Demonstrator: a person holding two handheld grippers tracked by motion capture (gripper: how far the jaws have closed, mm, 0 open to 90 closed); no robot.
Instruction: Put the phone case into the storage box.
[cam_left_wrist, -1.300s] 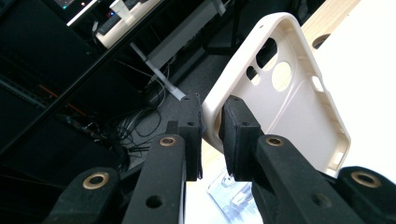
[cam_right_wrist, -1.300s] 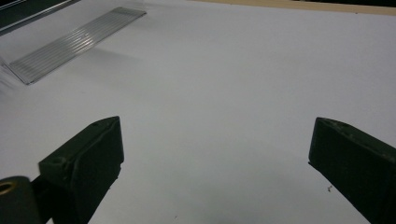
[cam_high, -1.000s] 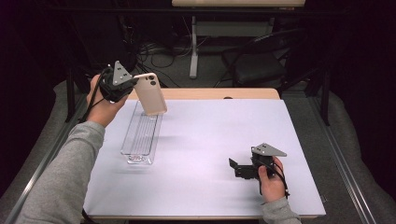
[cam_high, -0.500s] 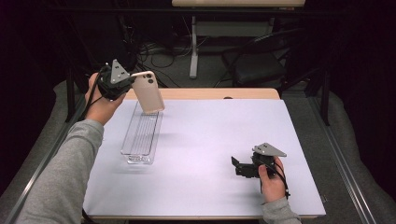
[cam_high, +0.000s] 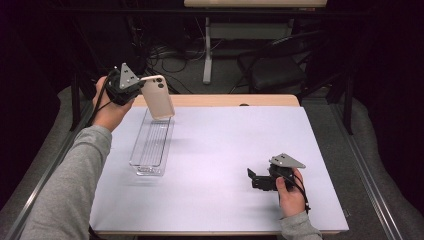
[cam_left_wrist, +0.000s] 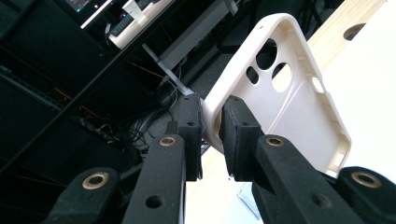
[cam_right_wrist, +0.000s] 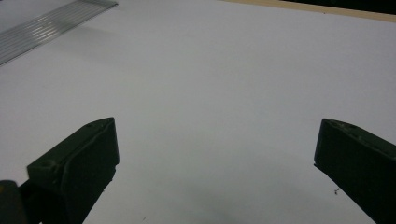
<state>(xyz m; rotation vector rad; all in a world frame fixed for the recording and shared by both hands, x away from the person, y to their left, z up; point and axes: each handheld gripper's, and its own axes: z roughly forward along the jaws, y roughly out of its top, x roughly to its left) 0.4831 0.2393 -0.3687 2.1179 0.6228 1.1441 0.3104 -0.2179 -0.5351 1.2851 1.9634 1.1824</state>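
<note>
A cream phone case (cam_high: 158, 97) hangs in the air above the far end of a clear plastic tray (cam_high: 150, 145). My left gripper (cam_high: 136, 86) is shut on the case's top edge near the camera cut-outs. In the left gripper view the case (cam_left_wrist: 289, 98) shows its hollow inner side, pinched at one corner by my left gripper (cam_left_wrist: 211, 133). My right gripper (cam_high: 253, 179) rests low on the white table sheet at the near right, its jaws wide apart with nothing between them. In the right gripper view, my right gripper (cam_right_wrist: 215, 161) frames bare sheet.
The white sheet (cam_high: 225, 145) covers the table, with a strip of wooden tabletop (cam_high: 235, 100) at its far edge. Past it stand a dark chair (cam_high: 272, 70) and cables on the floor. A tray corner (cam_right_wrist: 51, 23) lies at the upper left in the right gripper view.
My left hand has carried the phone case a little to the left and tilted it more upright over the tray's far end. The right hand has stayed put.
</note>
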